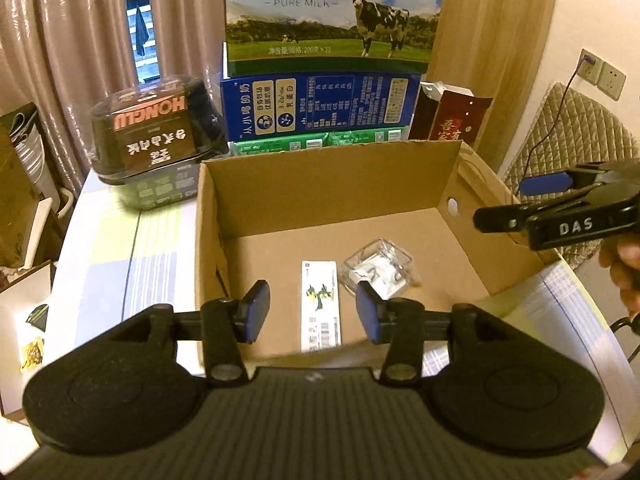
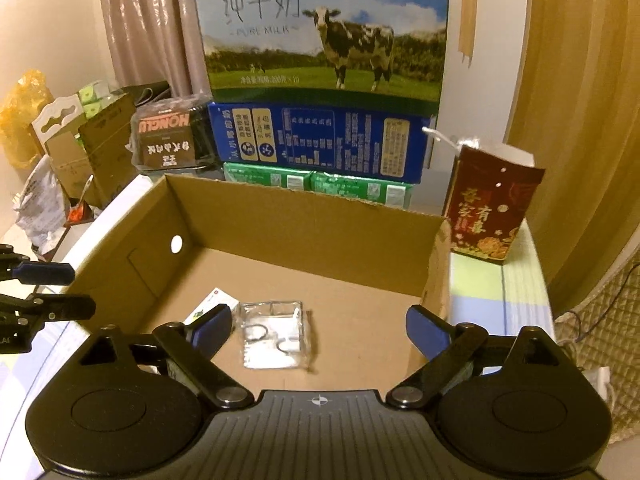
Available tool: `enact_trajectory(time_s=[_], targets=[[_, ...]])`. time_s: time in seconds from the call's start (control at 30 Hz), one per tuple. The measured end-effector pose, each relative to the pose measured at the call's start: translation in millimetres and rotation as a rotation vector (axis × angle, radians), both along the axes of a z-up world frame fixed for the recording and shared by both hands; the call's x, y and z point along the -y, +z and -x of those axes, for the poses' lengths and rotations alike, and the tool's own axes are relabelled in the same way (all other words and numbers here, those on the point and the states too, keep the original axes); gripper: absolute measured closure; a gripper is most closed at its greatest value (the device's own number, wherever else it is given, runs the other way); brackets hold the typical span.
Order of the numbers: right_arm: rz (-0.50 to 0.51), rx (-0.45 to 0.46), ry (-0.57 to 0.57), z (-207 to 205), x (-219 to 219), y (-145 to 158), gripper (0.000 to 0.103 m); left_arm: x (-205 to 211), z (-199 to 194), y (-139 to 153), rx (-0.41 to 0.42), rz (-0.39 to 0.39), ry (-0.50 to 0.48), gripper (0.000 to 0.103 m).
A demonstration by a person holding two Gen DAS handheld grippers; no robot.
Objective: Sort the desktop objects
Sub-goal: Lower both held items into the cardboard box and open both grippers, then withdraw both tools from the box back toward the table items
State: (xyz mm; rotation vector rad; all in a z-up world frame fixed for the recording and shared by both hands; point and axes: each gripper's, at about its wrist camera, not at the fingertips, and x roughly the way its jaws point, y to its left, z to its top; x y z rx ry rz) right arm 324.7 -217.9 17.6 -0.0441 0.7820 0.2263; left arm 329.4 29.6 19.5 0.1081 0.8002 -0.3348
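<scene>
An open cardboard box (image 1: 332,184) (image 2: 304,216) sits on the table. Inside it lie a narrow white carton with a green figure (image 1: 321,306) (image 2: 212,300) and a clear plastic case holding small rings (image 1: 378,270) (image 2: 276,334). My left gripper (image 1: 312,310) is open and empty above the box's near edge, over the white carton. My right gripper (image 2: 320,330) is open and empty above the box, over the clear case. The right gripper also shows in the left wrist view (image 1: 516,200), and the left gripper in the right wrist view (image 2: 76,290).
Stacked milk cartons (image 1: 332,12) (image 2: 320,32) stand behind the box, over a blue carton (image 1: 320,106) and green packs (image 2: 316,184). A black HONGLU package (image 1: 156,140) sits at back left. A dark red gift bag (image 2: 492,204) stands at right. A quilted chair (image 1: 568,140) is beyond.
</scene>
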Motion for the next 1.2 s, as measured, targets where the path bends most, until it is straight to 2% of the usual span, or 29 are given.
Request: enact_trajectory(time_s=[0.33, 0.47, 0.57, 0.7, 0.93, 1.2], targets=[[0.007, 0.013, 0.003, 79, -4, 32, 0.009, -22, 70, 31, 0.028, 0.043, 0.037, 0.049], [0.005, 0.0, 0.003, 112, -9, 39, 0.008, -29, 105, 41, 0.042, 0.026, 0.057, 0.036], [-0.005, -0.001, 0.006, 137, -12, 44, 0.007, -36, 129, 47, 0.047, 0.045, 0.075, 0.034], [-0.028, 0.005, -0.004, 170, -14, 49, 0.005, -41, 161, 53, 0.062, 0.048, 0.092, 0.024], [-0.034, 0.004, 0.025, 212, -21, 45, 0.002, -43, 204, 50, 0.074, 0.025, 0.099, 0.013], [-0.028, -0.04, 0.018, 232, -14, 26, 0.002, -45, 233, 35, 0.056, 0.023, 0.096, 0.009]])
